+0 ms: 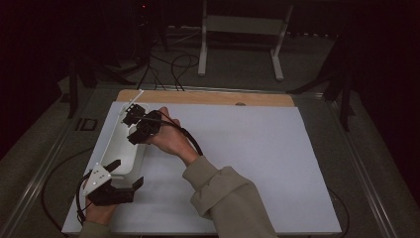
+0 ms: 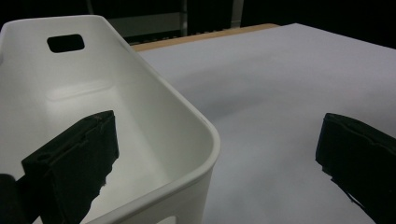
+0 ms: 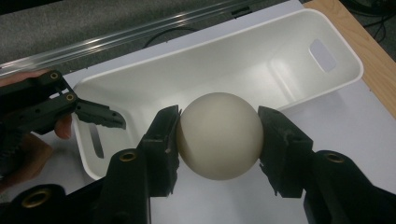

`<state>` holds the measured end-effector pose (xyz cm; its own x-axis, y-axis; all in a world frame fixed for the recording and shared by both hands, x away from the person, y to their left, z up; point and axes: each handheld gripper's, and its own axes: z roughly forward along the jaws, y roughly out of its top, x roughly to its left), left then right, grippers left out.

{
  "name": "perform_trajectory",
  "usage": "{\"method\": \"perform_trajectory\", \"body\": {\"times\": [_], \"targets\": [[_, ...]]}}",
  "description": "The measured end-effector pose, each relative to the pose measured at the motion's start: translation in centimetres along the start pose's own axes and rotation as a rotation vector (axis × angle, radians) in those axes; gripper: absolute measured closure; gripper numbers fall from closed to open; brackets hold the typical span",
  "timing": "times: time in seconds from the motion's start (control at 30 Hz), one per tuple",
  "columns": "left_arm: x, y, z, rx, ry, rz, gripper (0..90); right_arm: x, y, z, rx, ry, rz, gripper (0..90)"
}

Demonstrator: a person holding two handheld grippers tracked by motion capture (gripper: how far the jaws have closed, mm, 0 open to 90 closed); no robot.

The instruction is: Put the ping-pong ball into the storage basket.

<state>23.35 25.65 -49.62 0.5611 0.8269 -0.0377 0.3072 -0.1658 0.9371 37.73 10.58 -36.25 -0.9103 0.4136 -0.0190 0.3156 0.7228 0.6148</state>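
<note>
High view first: one white plastic bin (image 1: 130, 148), long and narrow with rounded corners and smooth matte walls, lies on a flat pale sheet (image 1: 257, 163) that covers most of the table, with a strip of bare wood (image 1: 208, 97) showing along the far edge. Two grippers work at it, one at each end. Seen from the right gripper view, the right gripper (image 3: 218, 135) clamps one ball (image 3: 218, 135), a smooth, cream-coloured sphere with a dull, eggshell-like finish, its two black jaws pressing flat against opposite sides of it. That ball hangs over the near end of the bin (image 3: 224, 60), just above its open interior and not touching the walls. The bin's inside is bare and glossy enough to catch soft light, and one rounded rectangular handle slot (image 3: 323, 55) is cut in the far end wall; a second narrow slot (image 3: 95, 142) shows in the wall at the opposite end. The left gripper (image 1: 121, 174) stands with its jaws wide apart, holding nothing: in the left gripper view one ridged black jaw sits inside the bin (image 2: 154, 116) and the other outside over the sheet (image 2: 280, 93), so the curved rim passes between them without being pressed. Both grippers are angular black plastic with brass-coloured screw fittings, and a black cable (image 1: 190, 139) loops from the right one.
</note>
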Motion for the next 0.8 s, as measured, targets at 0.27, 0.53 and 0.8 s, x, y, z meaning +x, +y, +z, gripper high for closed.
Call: {"method": "perform_trajectory", "body": {"times": [0.27, 0.53, 0.8], "targets": [[0.0, 0.0, 0.0, 0.002, 0.001, 0.004, 0.0, 0.1, 0.2, 0.4, -0.011, -0.002, 0.006, 50.1], [0.0, 0.0, 0.0, 0.006, 0.001, 0.01, 0.0, 0.2, 0.2, 0.9, -0.022, -0.002, 0.013, 50.1], [0.0, 0.0, 0.0, 0.006, 0.001, 0.009, 0.0, 0.7, 0.6, 1.4, -0.039, 0.001, 0.012, 50.1]]}}
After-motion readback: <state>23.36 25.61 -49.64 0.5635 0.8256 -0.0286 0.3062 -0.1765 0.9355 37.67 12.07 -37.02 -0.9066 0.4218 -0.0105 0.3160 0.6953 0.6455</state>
